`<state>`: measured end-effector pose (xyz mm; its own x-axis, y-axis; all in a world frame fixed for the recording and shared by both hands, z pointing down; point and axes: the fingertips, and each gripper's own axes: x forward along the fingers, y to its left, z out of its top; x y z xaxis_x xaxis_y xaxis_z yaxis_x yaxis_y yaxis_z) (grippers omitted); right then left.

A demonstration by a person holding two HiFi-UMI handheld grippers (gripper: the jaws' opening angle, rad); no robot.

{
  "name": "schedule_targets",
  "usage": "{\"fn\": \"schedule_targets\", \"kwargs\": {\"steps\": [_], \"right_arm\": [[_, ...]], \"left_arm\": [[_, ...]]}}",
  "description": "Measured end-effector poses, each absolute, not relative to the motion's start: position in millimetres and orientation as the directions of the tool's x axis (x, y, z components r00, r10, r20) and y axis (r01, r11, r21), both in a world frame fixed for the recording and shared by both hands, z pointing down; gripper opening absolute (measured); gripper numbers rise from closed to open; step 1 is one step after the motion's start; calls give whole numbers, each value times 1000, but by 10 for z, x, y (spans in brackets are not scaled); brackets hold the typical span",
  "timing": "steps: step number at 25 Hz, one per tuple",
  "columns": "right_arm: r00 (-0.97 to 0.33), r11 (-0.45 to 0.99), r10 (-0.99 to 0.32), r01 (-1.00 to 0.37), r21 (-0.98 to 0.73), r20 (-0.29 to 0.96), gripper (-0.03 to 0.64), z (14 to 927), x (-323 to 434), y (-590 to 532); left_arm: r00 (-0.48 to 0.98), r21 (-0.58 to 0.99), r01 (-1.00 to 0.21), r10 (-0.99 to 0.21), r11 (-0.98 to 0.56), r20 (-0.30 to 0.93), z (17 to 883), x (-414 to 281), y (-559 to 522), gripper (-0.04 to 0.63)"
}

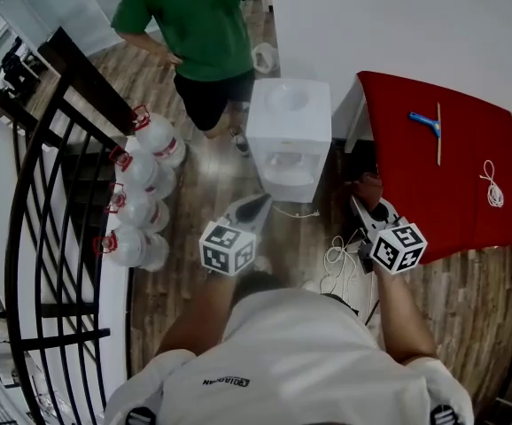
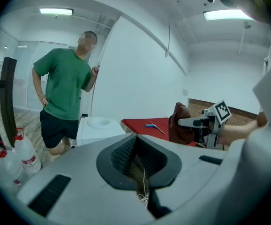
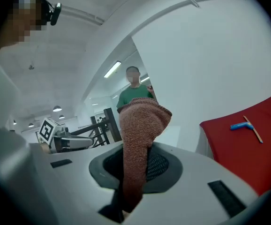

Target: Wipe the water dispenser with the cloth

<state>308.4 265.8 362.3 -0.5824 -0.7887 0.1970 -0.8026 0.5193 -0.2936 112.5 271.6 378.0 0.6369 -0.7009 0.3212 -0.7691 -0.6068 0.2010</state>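
The white water dispenser (image 1: 289,135) stands on the wood floor against the wall, ahead of both grippers; the left gripper view shows its top (image 2: 100,124). My right gripper (image 1: 364,209) is shut on a reddish-brown cloth (image 1: 368,188), which stands up in a fold between its jaws (image 3: 142,135). That gripper is to the right of the dispenser, beside the red table. My left gripper (image 1: 245,212) is just in front of the dispenser's lower left; its jaws (image 2: 136,161) are shut, with only a thin white thread at them. The left gripper view also shows the cloth (image 2: 181,125).
A person in a green shirt (image 1: 198,25) stands just behind and left of the dispenser. Several water bottles (image 1: 141,193) line a black railing (image 1: 52,193) at left. The red table (image 1: 451,175) carries a blue tool (image 1: 424,122) and white cord (image 1: 492,184). Cables (image 1: 340,259) lie on the floor.
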Motion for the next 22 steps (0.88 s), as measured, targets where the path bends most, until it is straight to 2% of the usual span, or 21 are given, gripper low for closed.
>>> {"fn": "schedule_targets", "kwargs": {"steps": [9,13,22], "right_arm": [[-575,529,-786,-815,-235,226,63,3623,2823,2842],[-548,499,-791,-835,-231,272,63,3730,2607,2858],[-472,421,-839,-878,-228,269,63,3750,2276,2919]], "left_arm": [[666,198,-743,-680,-639,306,3642,995,2744,-9],[697,199,-714,-652,-671,299,3610,841,2708,-9],[729,193,-676,-606,-711,320,3749,437,2612,-9]]}}
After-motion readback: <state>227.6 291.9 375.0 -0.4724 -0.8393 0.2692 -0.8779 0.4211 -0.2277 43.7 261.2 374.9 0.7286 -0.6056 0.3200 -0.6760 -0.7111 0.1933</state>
